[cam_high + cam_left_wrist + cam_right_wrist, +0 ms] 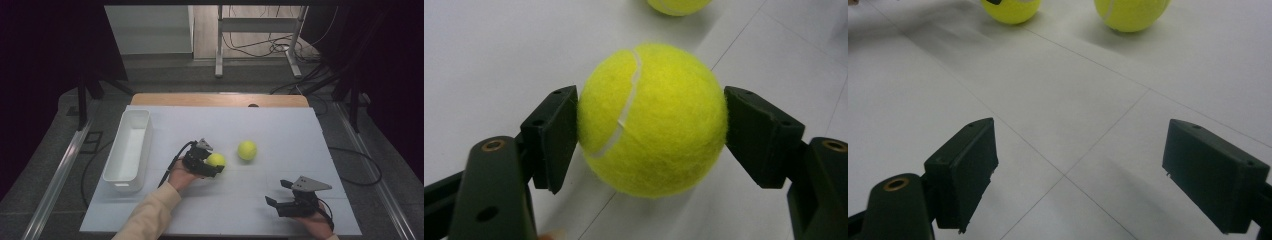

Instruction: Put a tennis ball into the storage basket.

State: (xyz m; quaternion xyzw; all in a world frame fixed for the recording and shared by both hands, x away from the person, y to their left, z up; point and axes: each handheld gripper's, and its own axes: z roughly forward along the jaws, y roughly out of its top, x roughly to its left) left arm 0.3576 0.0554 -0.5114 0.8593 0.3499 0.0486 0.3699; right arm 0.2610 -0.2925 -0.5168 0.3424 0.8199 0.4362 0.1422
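Tennis ball (653, 120), yellow-green felt, fuzzy nap, one curved white seam across its near face. It sits on the white surface (280, 130), caught between the two black fingers (551, 135) of the left gripper (216, 162); flat pads press on its left and right flanks at about mid-height, so the grasp is clenched on the ball. In the high view the ball lies near the middle of the surface, just ahead of the left hand (179, 177), cream sleeve behind it.

Second tennis ball (247, 150), same felt and colour, rests free just to the right and slightly farther from the person, near but not touching the first. In the right gripper view both balls sit at the top edge.

Right gripper (279, 193) is at the near right part of the surface, well apart from both balls. Its fingers (965, 170) are blocky, matte black plastic, spread wide with only bare surface between them: released. A grey three-cornered plate tops it.

White rectangular bin (120, 170), smooth plastic, rounded corners, stands along the left edge of the surface, long side running away from the person.

Surface: matte white sheet with faint thin grid lines, wooden edge showing at the far side. Room beyond is dim; grey floor, white-legged frame (219, 50), loose cables.
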